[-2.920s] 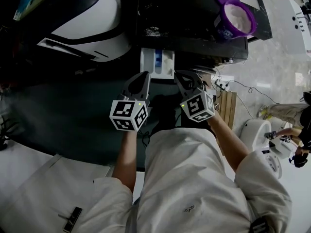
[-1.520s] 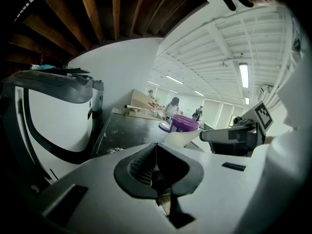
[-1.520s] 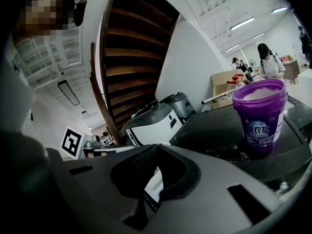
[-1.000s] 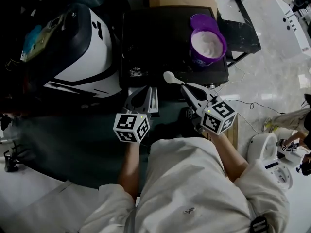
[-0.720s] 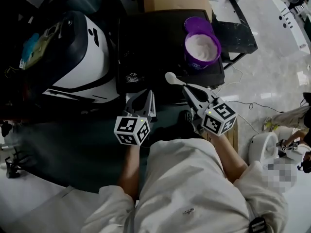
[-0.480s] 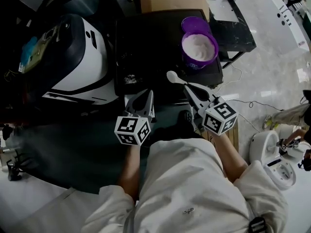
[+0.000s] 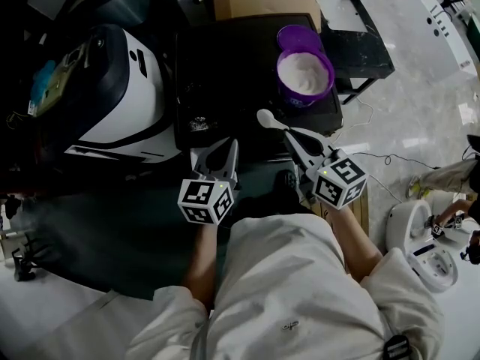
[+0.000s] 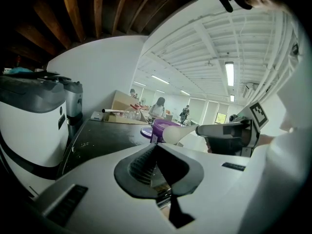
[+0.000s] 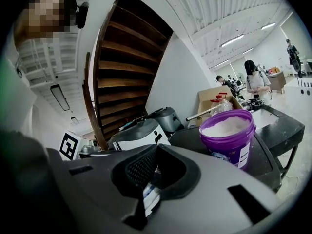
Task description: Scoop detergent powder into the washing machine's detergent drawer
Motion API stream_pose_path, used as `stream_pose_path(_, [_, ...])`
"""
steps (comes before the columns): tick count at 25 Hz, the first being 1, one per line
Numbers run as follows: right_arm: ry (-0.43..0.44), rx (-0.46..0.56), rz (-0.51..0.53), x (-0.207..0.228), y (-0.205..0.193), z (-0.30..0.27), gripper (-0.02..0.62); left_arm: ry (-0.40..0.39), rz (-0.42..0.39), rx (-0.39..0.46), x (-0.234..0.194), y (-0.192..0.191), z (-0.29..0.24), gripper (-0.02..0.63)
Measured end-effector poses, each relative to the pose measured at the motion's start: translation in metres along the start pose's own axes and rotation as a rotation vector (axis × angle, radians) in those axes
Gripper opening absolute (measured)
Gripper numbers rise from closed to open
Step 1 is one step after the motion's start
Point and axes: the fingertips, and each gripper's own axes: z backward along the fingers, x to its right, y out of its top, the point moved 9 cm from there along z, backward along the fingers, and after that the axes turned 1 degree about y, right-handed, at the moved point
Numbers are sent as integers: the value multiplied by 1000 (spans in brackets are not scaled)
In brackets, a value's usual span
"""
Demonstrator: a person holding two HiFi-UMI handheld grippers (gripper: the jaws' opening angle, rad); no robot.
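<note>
step in hand: reach toward the powder, as judged; scoop carried up, drawer not yet served.

right gripper point(image 7: 294, 137): fingers together, clamped on the handle of a white plastic scoop point(image 7: 265, 118); bowl out ahead over the front edge of the black machine top point(image 7: 240, 58), near the tub but apart from it. fill of the bowl not readable.

left gripper point(image 8: 156, 147): fingers together on nothing, low in front of the machine.

purple detergent tub point(image 9: 229, 147): open, upright on the black top, white powder point(image 7: 304, 72) nearly to the rim; purple lid point(image 7: 298, 34) just behind.

detergent drawer point(image 7: 196, 156): mostly covered by the left gripper; only a pale edge beside its jaws, probably the drawer.

next move, as judged: forward and down into the powder, level lift, then back and down to the drawer without spill.

surface: dark, matt, a dusting of white grains point(image 7: 199, 124) near the front edge.

room: white-and-black appliance point(image 7: 112, 88) to the left, cardboard box point(image 7: 259, 4) behind, pale glossy floor point(image 7: 420, 88); wooden stair underside, white ribbed ceiling with strip lights, people far off.
</note>
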Motion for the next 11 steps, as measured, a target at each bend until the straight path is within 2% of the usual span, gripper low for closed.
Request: stream_pose_path(11, [0,-7,12,2,0,0,6,-3,1,-5,1,-2,-5,20])
